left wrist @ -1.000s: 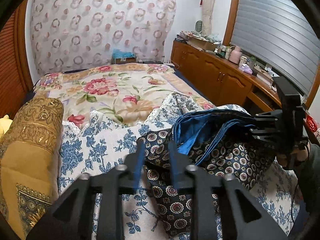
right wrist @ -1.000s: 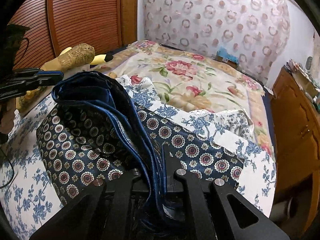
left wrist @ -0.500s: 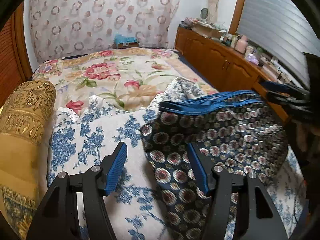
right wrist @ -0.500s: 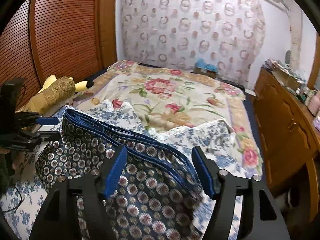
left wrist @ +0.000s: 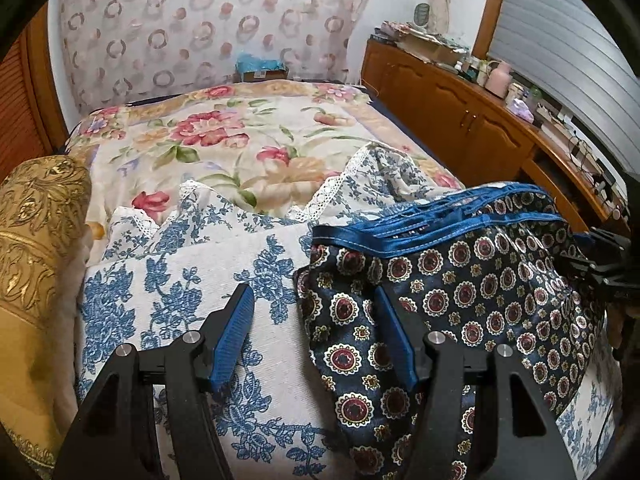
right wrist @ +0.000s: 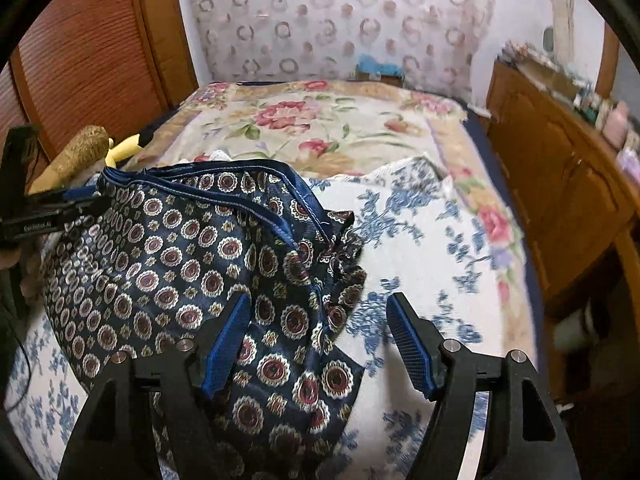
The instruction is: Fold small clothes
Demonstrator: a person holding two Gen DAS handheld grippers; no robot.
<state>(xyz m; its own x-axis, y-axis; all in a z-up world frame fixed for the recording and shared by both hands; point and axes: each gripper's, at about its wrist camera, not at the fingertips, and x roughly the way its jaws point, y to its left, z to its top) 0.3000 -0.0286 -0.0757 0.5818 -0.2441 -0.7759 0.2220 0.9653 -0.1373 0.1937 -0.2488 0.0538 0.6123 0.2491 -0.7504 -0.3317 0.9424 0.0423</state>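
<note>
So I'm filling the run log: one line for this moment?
left gripper open | right gripper open | patterned shorts released, folded on bed

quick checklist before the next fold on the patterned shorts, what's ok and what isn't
1. Left gripper free of cloth: ok. Its jaws have just been opening and the pads press on nothing.
2. Right gripper free of cloth: ok. Its jaws have just been opening; the shorts' edge lies under the gap, unpinched.
3. Patterned shorts resting on the blue floral cloth: ok.
4. Blue waistband layers lined up: not ok, the bands lie staggered.
5. Right side flat: not ok, the fabric is bunched there.
6. Bottom hem aligned: cannot tell, hidden behind the grippers.
</note>
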